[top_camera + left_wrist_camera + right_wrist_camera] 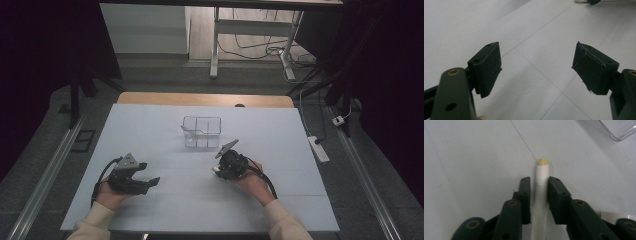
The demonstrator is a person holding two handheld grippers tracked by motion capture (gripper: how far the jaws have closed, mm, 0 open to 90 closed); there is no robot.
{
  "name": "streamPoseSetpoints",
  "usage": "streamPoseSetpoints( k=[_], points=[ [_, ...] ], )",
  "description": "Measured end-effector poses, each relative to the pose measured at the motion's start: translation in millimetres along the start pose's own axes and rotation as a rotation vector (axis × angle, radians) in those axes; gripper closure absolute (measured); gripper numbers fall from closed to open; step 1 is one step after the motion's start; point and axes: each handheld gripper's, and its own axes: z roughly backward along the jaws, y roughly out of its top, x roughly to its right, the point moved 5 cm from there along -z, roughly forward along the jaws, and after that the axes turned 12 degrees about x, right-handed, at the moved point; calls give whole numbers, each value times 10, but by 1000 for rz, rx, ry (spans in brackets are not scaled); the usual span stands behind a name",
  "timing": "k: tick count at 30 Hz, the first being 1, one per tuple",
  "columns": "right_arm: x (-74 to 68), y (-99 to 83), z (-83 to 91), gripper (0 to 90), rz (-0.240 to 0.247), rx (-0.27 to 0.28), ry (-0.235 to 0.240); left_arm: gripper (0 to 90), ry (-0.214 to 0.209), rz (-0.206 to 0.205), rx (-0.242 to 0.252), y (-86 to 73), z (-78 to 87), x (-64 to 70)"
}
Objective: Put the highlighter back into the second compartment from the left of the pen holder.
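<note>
Tongs on the right [538, 190] are gripping a slim white tube [541, 182] with a tan, rounded tip, its long axis running straight out between the jaws toward 12 o'clock in the right gripper view. It is hovering over the white table [280, 135], at 5 o'clock from the clear divided box [201, 131]. Left tongs [536, 67] are gaping wide, holding nothing.

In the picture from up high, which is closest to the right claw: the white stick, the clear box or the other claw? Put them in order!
1. The white stick: it sits right between the right claw's jaws.
2. The clear box: just beyond the claw, toward the table's far side.
3. The left claw: farthest, off to the left, open and holding nothing.
</note>
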Motion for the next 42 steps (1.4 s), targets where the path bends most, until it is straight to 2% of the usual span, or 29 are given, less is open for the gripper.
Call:
streamPoseSetpoints(
  k=[5,16,23,35,42],
  points=[
    [20,-8,4,777,-45,8,10,232,2,4,1,-2,5,-7],
    [22,1,14,780,-51,14,6,235,2,10,-3,-10,5,-23],
    [9,54,82,781,-84,64,36,236,1,13,-3,-9,5,-25],
    [11,185,269,782,-95,169,39,237,-1,18,-3,-9,7,-29],
    [0,255,363,781,-83,229,37,237,-1,17,-4,-10,6,-27]
  ],
)
